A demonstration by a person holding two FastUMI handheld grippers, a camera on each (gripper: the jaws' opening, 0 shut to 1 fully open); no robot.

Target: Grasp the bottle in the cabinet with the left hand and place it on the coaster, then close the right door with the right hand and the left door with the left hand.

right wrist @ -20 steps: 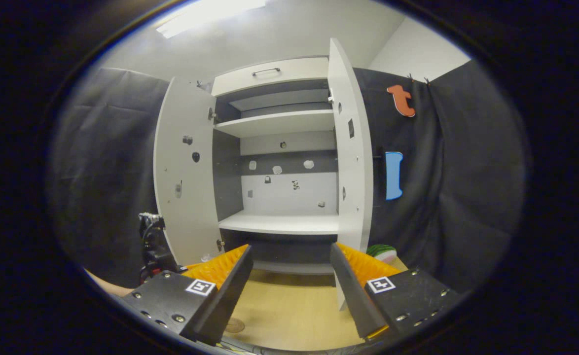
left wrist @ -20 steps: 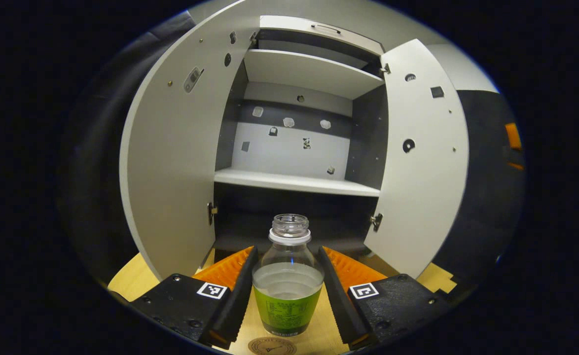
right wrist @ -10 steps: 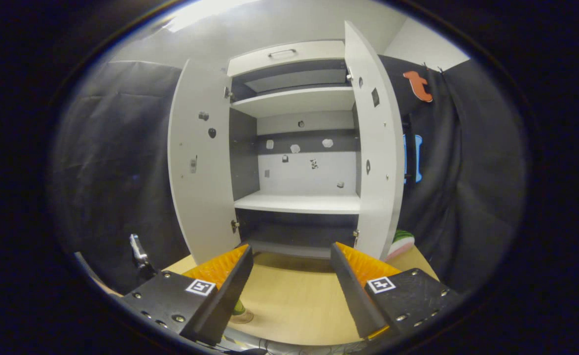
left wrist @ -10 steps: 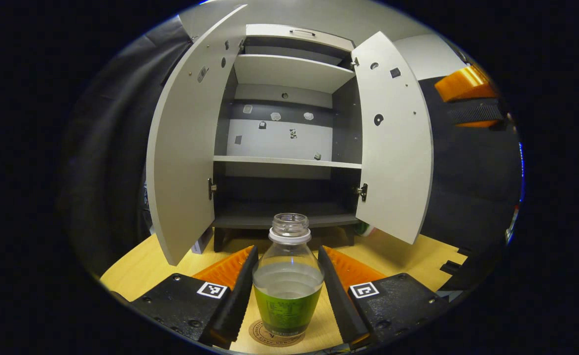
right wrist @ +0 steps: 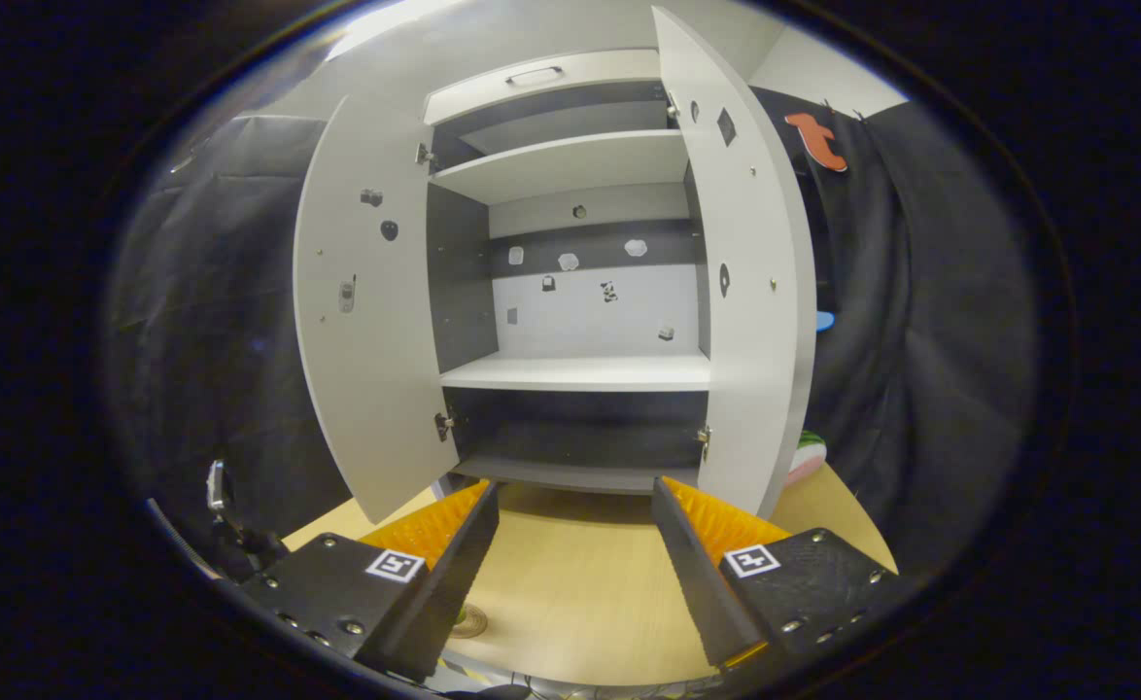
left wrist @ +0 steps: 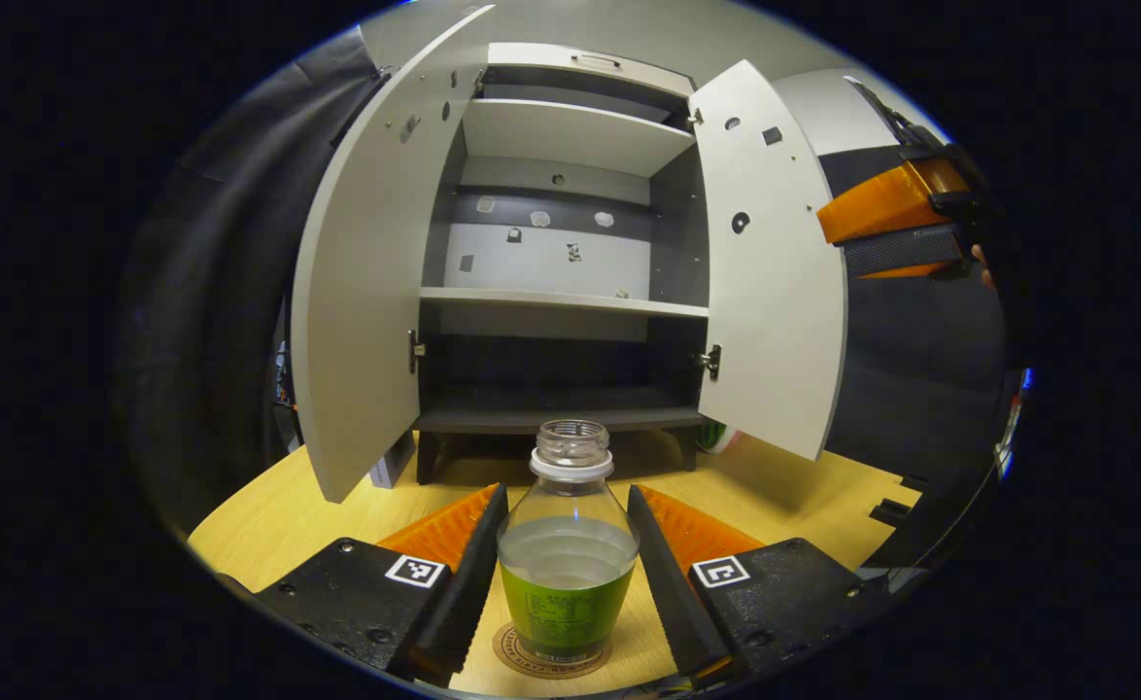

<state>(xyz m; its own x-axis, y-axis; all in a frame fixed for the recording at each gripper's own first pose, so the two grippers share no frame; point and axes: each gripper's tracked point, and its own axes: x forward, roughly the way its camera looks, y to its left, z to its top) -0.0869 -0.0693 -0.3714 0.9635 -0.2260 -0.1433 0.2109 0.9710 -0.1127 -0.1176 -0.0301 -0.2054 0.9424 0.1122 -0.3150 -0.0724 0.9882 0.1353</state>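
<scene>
Fingers point(left wrist: 478, 559) w/ ridged pads grip clear round bottle point(left wrist: 568, 554).

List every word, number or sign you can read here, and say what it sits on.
None can be read.
Bottle: print on the green label, too small to read.
Coaster: ring of lettering, blurred.
Left tool, right tool: square black-and-white marker patterns, no words.

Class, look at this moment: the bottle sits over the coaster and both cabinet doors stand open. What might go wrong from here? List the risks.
1. The bottle has no cap and holds liquid; if the left claw opens unevenly or drags away, it may tip off the coaster and spill.
2. The right claw is open near the right door; a hard push might slam it.
</scene>
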